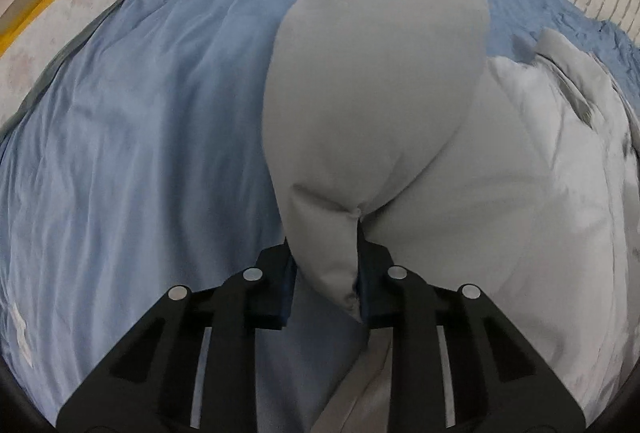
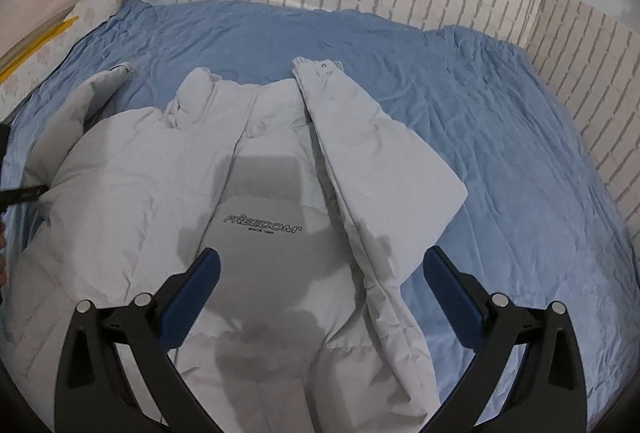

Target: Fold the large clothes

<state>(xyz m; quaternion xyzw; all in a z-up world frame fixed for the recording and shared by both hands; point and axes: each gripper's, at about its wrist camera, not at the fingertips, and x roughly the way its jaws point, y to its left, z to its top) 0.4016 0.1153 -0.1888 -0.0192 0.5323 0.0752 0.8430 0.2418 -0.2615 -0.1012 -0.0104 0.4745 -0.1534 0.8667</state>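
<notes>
Jacket (image 2: 256, 217) lay collar-away on the bed (image 2: 500, 137); left gripper (image 1: 325, 285) pinched its unfolded sleeve (image 1: 372, 81), right gripper (image 2: 320, 273) spread above the chest

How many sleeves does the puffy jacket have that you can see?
2. One sleeve lies folded across the jacket front, cuff near the collar. The other sleeve is pinched in the left hand-held gripper at the jacket's far side.
</notes>
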